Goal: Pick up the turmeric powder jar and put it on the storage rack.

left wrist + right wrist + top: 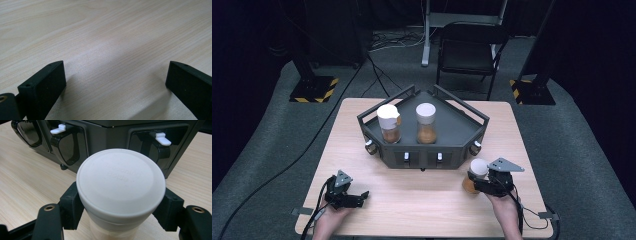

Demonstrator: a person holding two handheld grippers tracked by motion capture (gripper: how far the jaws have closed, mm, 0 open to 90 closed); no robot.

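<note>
A spice jar with a white lid point(478, 169) and brown contents stands on the wooden table, just off the front right corner of a dark grey rack point(462, 131). My right gripper point(475, 184) is shut on that jar point(120, 182), its black pads pressing on both sides below the lid. Two similar jars stand upright inside the rack, one at the left point(388, 122) and one at the middle point(426, 122). My left gripper point(358, 199) rests low at the table's front left, open, with bare wood between its jaws point(115, 80).
The rack's front wall carries white latches point(162, 138) and knobs at its corners. Beyond the table stand a black chair point(469, 50) and two posts on yellow-and-black striped bases point(314, 89). Cables run across the grey floor.
</note>
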